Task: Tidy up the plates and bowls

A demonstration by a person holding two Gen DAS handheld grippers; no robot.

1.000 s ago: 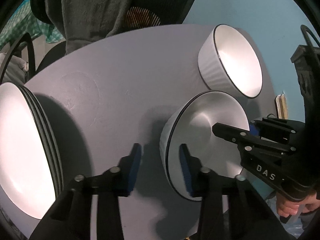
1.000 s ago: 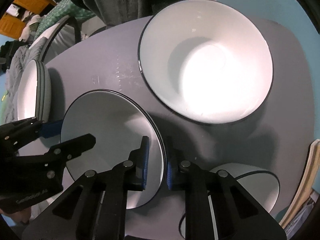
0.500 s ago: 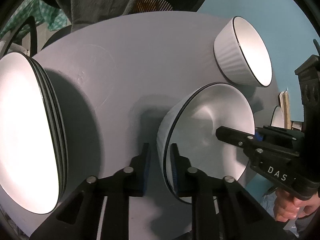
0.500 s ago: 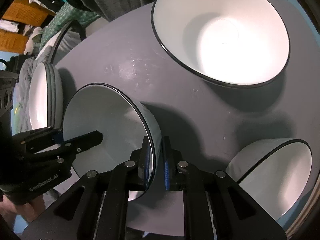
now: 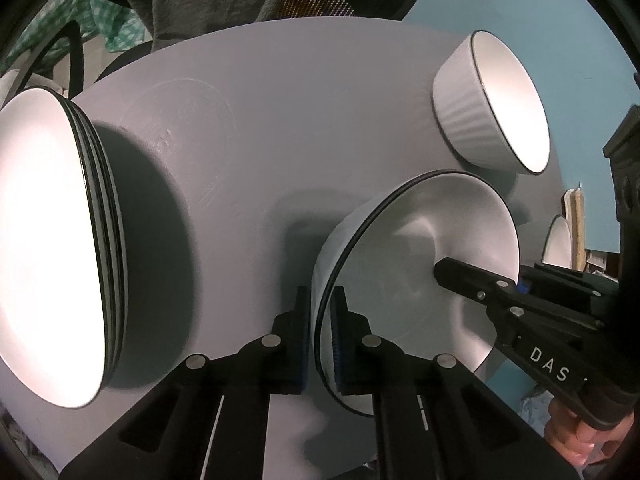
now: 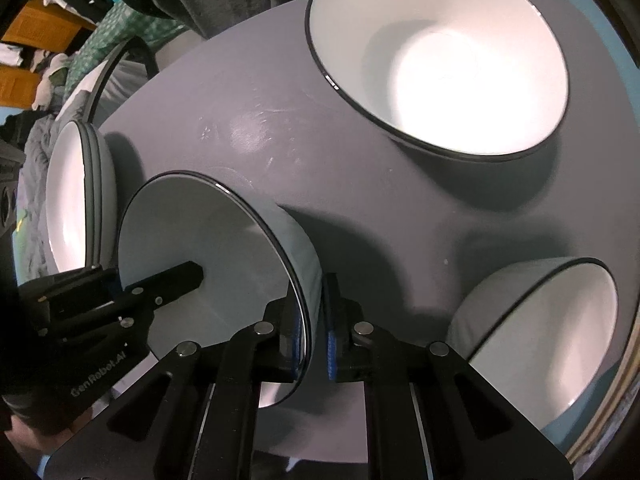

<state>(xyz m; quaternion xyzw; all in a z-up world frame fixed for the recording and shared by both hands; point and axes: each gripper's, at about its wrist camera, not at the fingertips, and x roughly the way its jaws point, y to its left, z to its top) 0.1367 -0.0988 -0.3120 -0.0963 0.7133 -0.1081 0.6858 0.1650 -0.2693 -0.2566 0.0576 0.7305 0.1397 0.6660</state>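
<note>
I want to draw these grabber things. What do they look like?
Both are black plastic tools with angular, hollowed-out arms and round silver bolts. Each finger ends in a blue ribbed pad. The left gripper carries white "GenRobot.AI" lettering on its side, and the right gripper shows white letters "DAS". No cables or sleeves are visible.

Both grippers (image 5: pixel 320 344) (image 6: pixel 314 340) clamped — fingers down
</note>
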